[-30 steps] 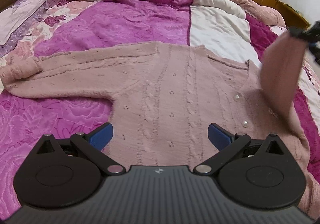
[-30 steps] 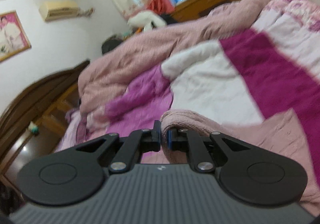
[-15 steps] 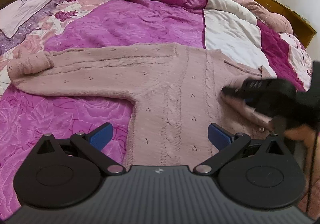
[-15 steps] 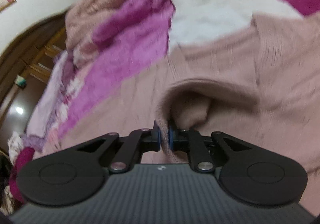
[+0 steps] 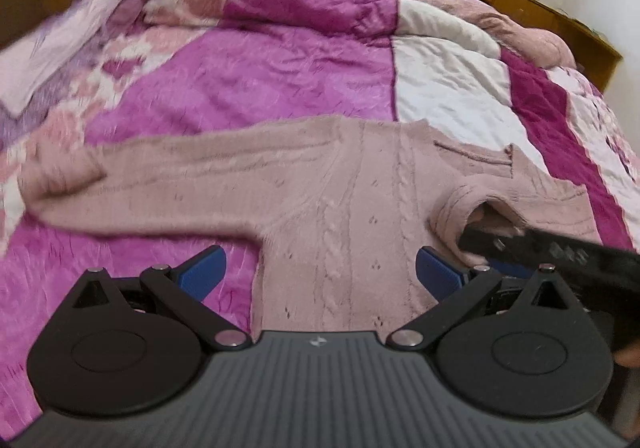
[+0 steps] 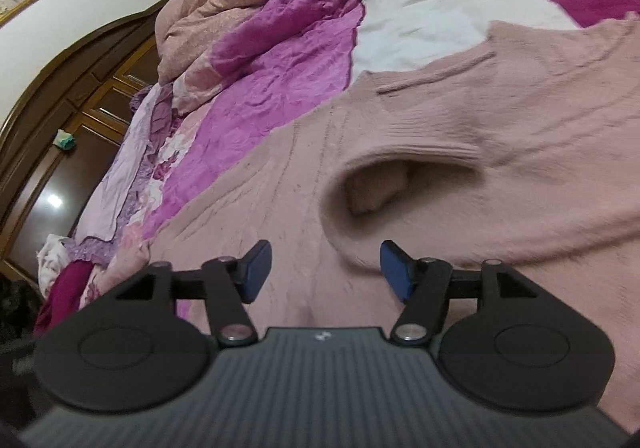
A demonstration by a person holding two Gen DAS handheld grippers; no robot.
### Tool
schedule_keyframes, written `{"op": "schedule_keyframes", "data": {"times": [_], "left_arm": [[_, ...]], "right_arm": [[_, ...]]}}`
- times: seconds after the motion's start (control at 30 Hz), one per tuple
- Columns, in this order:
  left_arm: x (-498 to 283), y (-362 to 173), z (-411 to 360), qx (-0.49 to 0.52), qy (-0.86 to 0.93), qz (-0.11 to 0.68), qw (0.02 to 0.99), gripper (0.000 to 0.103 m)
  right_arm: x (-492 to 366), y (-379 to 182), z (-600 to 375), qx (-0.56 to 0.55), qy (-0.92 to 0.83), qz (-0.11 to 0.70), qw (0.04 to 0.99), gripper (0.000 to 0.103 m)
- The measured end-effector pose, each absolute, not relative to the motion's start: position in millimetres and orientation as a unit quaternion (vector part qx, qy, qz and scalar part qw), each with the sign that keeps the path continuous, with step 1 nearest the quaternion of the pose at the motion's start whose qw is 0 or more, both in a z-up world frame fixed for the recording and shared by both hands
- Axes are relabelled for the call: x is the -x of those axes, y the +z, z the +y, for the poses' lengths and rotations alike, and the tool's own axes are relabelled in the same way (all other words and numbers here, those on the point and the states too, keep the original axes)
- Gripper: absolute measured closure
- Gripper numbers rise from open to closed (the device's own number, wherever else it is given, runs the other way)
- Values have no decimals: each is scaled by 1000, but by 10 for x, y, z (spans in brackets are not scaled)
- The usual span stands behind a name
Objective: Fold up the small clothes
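While the right gripper [image 6: 322, 272] hangs just above the sweater [image 5: 360, 208], its jaws have just been opening and nothing sits between them; the cuff [image 6: 376, 188] lies released on the chest. The left gripper [image 5: 320, 272] waits spread wide over the hem, gripping nothing. To finish this fold well, I would draw the right one back level so the sleeve is not dragged. Farther off, the other sleeve [image 5: 160, 184] stretches across the quilt [image 5: 248, 80]. No containers show.

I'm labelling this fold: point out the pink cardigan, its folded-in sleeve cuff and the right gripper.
pink cardigan [image 5: 340, 216]: left wrist view, front panel.
sleeve cuff [image 6: 400, 168]: right wrist view, open end.
right gripper [image 6: 326, 268]: right wrist view, between fingers.
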State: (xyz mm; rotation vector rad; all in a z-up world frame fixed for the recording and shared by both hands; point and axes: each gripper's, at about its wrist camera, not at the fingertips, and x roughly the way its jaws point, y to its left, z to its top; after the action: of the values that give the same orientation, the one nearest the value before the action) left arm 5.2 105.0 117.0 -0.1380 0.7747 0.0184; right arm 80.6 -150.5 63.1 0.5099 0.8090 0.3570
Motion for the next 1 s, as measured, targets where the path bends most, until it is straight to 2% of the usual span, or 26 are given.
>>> {"op": "schedule_keyframes", "data": {"times": [0.33, 0.6, 0.7, 0.77, 1.0], "left_arm": [[-292, 1430, 473, 3, -66, 353, 933, 0], [-609, 1153, -136, -55, -123, 347, 928, 0], [-724, 994, -306, -82, -123, 347, 926, 5], [-783, 913, -413, -101, -127, 341, 926, 14], [-1046, 680, -829, -174, -151, 335, 914, 17]], "right_arm": [[-522, 840, -2138, -174, 62, 348, 919, 40], [-490, 751, -2598, -173, 6, 335, 926, 40], [-477, 684, -2639, -171, 1, 338, 926, 40], [-479, 624, -2657, -176, -1, 341, 923, 40], [-446, 483, -2725, -200, -6, 341, 919, 42]]}}
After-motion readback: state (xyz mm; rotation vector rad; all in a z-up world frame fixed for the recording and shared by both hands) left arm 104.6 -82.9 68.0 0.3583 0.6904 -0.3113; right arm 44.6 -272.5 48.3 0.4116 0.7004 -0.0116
